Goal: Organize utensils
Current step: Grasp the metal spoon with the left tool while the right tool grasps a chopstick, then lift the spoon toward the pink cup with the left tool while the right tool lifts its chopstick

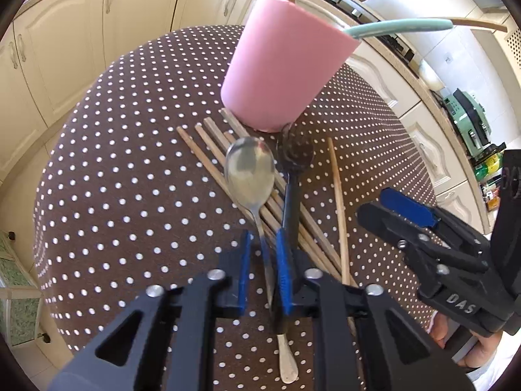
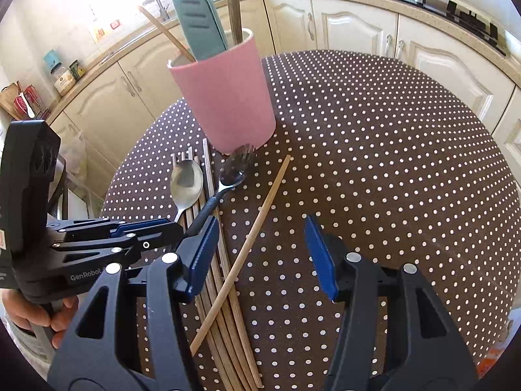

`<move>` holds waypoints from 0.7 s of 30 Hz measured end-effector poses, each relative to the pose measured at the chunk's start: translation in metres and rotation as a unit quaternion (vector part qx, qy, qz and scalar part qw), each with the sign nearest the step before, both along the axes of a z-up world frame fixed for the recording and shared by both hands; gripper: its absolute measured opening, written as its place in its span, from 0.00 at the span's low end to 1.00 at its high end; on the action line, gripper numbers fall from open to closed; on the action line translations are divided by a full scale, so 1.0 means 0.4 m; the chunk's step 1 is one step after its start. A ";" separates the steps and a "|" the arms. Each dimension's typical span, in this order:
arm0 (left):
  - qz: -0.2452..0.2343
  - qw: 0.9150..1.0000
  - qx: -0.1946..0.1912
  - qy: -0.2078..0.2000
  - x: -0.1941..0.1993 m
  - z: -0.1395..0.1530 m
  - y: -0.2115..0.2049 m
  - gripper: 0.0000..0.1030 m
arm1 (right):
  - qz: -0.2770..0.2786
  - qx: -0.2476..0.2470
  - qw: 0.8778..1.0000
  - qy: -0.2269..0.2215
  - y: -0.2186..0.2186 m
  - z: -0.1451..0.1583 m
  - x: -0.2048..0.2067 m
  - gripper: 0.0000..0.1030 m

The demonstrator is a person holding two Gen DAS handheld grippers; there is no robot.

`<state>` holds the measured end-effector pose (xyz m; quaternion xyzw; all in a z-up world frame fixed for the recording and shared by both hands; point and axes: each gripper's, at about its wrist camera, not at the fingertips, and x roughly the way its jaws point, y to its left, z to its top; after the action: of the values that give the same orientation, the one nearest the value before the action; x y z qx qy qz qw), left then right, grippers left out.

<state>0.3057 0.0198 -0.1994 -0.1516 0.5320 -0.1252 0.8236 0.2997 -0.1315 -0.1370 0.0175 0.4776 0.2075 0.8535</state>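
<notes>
"DAS" on right tongs (image 1: 395,210), "GenRobot" (left tongs (image 2: 169,228))

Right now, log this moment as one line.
left gripper: shut on spoon handle | right gripper: open, empty | fork, chopsticks: on table | pink holder: upright

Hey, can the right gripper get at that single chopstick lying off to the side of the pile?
Probably yes. The right gripper is open just above the lone chopstick, which lies mostly on bare tablecloth. Only its near end crosses the chopstick bundle.
</notes>
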 end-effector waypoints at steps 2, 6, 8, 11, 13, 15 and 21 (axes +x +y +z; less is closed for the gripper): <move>0.000 1.000 -0.006 -0.001 0.004 -0.003 -0.004 0.05 | 0.001 -0.005 1.000 0.009 0.007 -0.007 0.006 0.53; 0.004 1.000 -0.009 -0.007 0.006 -0.002 -0.006 0.04 | 0.003 -0.021 0.999 0.032 0.026 -0.024 0.021 0.53; 0.010 1.000 -0.011 -0.011 -0.002 0.001 0.010 0.03 | 0.006 -0.032 0.999 0.040 0.038 -0.030 0.027 0.53; 0.016 1.000 -0.011 -0.018 -0.014 0.012 0.041 0.03 | 0.008 -0.039 0.998 0.054 0.053 -0.042 0.037 0.51; 0.018 0.999 -0.014 -0.023 -0.018 0.022 0.049 0.03 | 0.012 -0.043 0.997 0.060 0.058 -0.049 0.040 0.36; 0.020 0.999 -0.014 -0.029 -0.021 0.032 0.056 0.03 | 0.015 -0.051 0.997 0.062 0.065 -0.052 0.046 0.31; 0.021 0.998 -0.025 -0.051 -0.038 0.060 0.079 0.01 | 0.016 -0.038 0.997 0.069 0.054 -0.055 0.053 0.08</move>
<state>0.2904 0.0516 -0.1754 -0.1767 0.4826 -0.1285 0.8482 0.3211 -0.1100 -0.1589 -0.0081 0.5428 0.2013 0.8153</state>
